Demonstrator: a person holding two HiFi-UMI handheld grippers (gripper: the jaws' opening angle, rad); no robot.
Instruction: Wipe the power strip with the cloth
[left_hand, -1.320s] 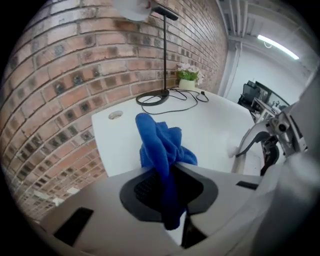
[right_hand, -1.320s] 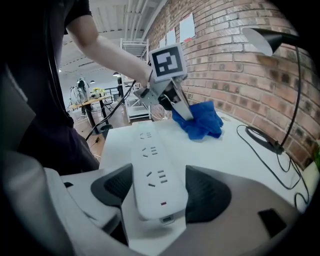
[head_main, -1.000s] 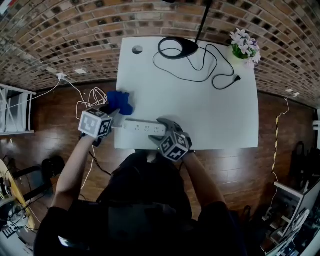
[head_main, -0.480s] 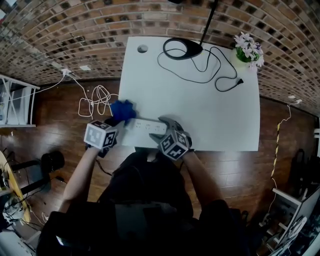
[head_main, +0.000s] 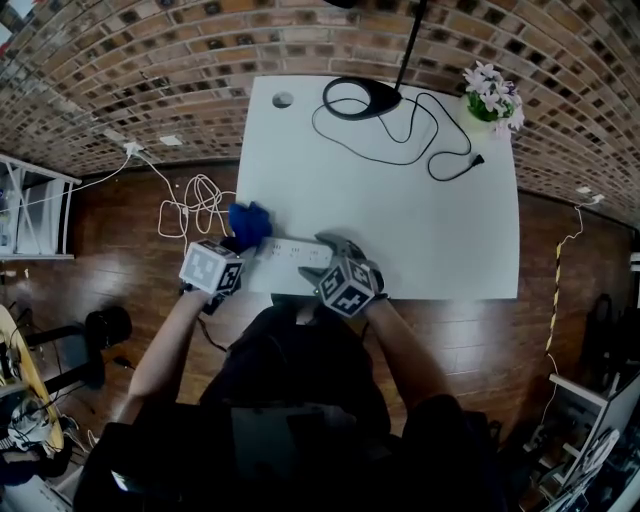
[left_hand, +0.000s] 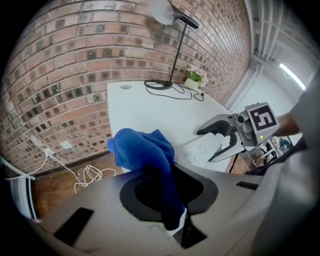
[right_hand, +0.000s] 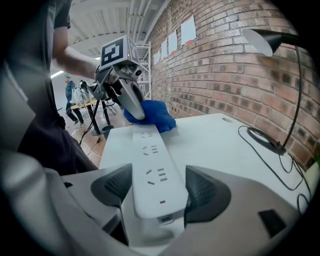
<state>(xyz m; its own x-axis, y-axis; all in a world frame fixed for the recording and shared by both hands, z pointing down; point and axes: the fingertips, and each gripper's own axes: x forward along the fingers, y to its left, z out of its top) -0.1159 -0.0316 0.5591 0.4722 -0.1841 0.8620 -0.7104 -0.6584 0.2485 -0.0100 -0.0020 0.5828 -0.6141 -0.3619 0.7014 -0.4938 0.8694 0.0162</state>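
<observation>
Blue cloth (head_main: 250, 218) sits left of centre in the head view, at the left edge of the white tabletop (head_main: 420, 230). It looks soft, light and floppy. It should bunch and drag rather than slide cleanly, so it is best taken by a gathered fold with plenty left hanging as a wiping pad. That is how it is held: in the left gripper view the left claw (left_hand: 172, 217) is closed tight on a tail of the cloth, and the rest billows out ahead of the tips, towards the middle of that frame.

Just right of it, along the tabletop's lower edge, lies the power strip (head_main: 290, 250). It is a long white bar of hard plastic, stiff and smooth. I judge it light enough to skate on the slick surface when rubbed, so it wants pinning at one end, by its long side walls and clear of the sockets. In the right gripper view the cloth's bulk lies at the strip's far end, upper middle of the frame. It seems to touch that end, though I cannot be sure it presses down.

Further right, the right claw (head_main: 318, 260) is clamped on the strip's near end. In its own view a pad bears on each long side, and the strip runs away from between the jaws towards the cloth.
</observation>
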